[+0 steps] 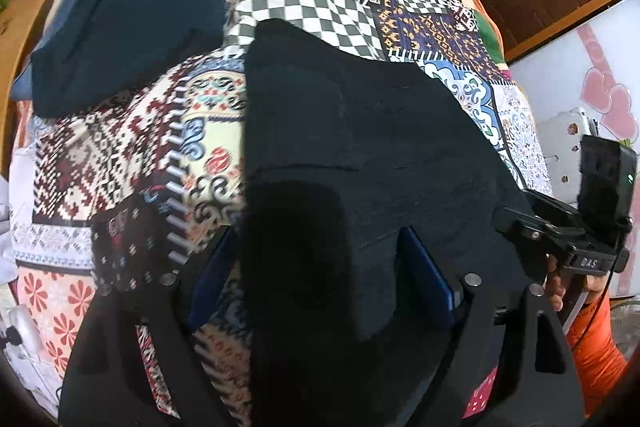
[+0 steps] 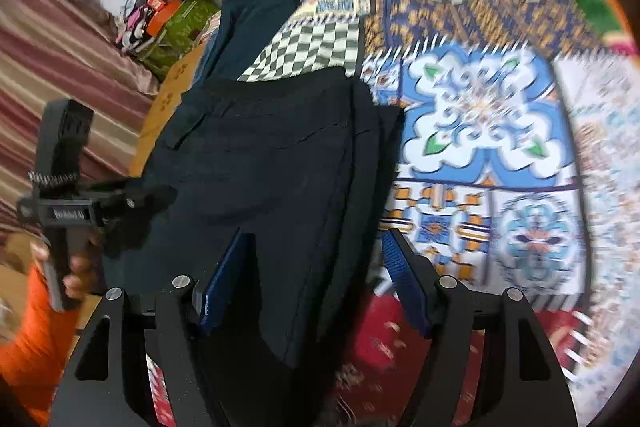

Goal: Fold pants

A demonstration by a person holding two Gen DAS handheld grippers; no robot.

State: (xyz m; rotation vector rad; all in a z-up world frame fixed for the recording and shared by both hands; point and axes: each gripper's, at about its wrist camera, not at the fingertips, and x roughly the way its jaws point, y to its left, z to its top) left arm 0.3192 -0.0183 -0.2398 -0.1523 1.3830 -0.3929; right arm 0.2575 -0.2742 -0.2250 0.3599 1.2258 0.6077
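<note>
Pants (image 2: 272, 167) black, matte, folded on patchwork quilt (image 2: 480, 115); left tongs (image 1: 320, 275) and right tongs (image 2: 316, 279) spread wide, gripping nothing.

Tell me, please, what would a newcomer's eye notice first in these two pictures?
First, the black pants lying across the middle of the patchwork bedspread, whose checkered and floral patches fill both views. Next, the folded dark teal garment on the bedspread beyond the pants, and the left gripper with black cloth between its blue pads.

Bare patterned bedspread (image 2: 480, 147) lies free to the right of the dark pants (image 2: 280, 167), while a folded dark garment (image 1: 132, 11) crowds the bed's far left edge beside a cluttered green box (image 2: 180, 27).
</note>
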